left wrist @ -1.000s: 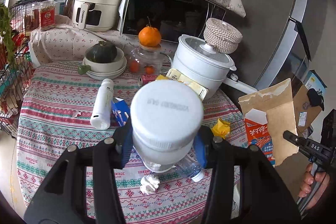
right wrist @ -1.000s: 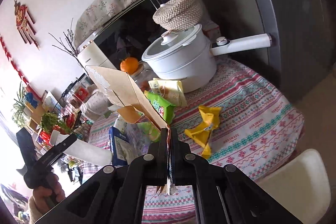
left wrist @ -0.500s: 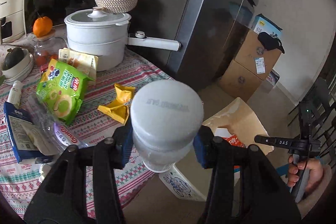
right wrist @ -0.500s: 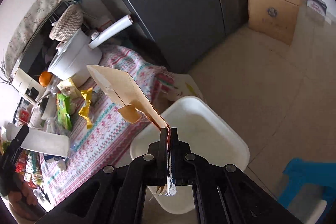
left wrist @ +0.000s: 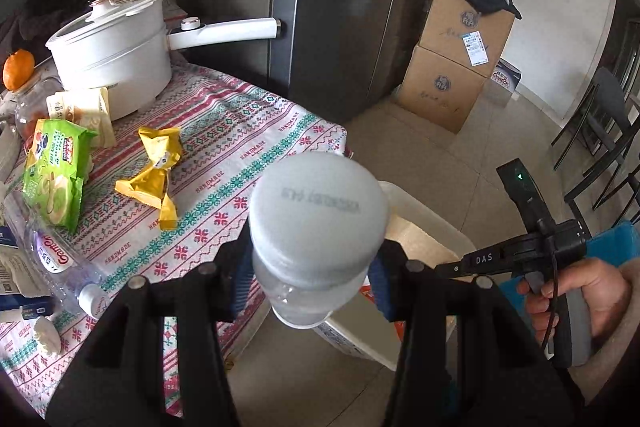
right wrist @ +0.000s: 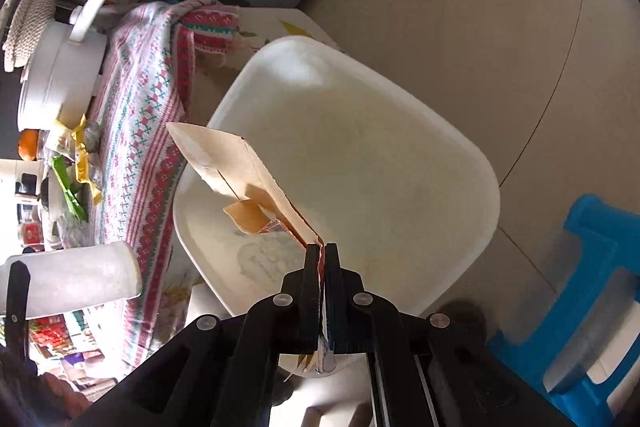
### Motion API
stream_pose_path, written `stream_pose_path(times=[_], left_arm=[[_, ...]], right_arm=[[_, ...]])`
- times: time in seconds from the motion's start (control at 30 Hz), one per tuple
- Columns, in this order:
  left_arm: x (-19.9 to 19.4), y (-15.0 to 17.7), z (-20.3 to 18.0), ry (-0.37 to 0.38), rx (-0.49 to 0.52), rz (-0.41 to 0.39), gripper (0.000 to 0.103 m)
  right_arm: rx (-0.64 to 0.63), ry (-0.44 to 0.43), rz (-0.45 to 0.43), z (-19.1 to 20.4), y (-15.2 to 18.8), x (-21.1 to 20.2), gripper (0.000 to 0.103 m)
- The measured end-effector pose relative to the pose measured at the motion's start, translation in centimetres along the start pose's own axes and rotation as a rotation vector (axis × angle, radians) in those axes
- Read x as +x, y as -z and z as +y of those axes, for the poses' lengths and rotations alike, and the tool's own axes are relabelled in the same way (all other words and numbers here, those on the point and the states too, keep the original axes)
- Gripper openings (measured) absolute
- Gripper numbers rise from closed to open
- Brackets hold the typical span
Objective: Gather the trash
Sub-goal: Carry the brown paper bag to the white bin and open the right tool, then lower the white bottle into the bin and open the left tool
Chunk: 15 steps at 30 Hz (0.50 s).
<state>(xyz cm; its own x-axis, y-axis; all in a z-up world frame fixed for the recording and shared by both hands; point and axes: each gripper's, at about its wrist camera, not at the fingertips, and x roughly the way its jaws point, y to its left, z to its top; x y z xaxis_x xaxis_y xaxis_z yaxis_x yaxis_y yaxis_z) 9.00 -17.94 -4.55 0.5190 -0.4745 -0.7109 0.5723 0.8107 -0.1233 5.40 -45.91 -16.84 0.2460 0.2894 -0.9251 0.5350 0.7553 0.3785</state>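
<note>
Trash is over the white plastic bin now. My left gripper squeezes a clear plastic jar with a grey lid. My right gripper pinches a torn brown paper carton. Next I let both drop in.

Bin mouth open — table edge crowds one side.
</note>
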Motion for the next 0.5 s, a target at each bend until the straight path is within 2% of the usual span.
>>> stream_pose_path(times=[0.17, 0.23, 0.33, 0.37, 0.4, 0.5], left_arm=[[0.5, 0.0, -0.2, 0.004, 0.001, 0.009, 0.051], [0.8, 0.0, -0.4, 0.006, 0.005, 0.017, 0.051], [1.1, 0.1, -0.8, 0.012, 0.007, 0.026, 0.051], [1.2, 0.1, -0.9, 0.015, 0.007, 0.027, 0.051], [1.4, 0.1, -1.0, 0.02, 0.006, 0.029, 0.051], [2.1, 0.3, -1.6, 0.042, 0.004, 0.036, 0.051]], right_arm=[[0.02, -0.007, 0.036, -0.3, -0.7, 2.3, 0.007], [0.014, 0.022, 0.049, -0.2, -1.1, 3.0, 0.009], [0.013, 0.054, 0.045, 0.0, -1.5, 3.0, 0.037], [0.009, 0.058, 0.029, 0.1, -1.5, 2.5, 0.051], [0.004, 0.049, 0.013, 0.2, -1.6, 1.9, 0.058], [-0.016, 0.031, -0.053, 0.9, -1.5, -0.7, 0.058]])
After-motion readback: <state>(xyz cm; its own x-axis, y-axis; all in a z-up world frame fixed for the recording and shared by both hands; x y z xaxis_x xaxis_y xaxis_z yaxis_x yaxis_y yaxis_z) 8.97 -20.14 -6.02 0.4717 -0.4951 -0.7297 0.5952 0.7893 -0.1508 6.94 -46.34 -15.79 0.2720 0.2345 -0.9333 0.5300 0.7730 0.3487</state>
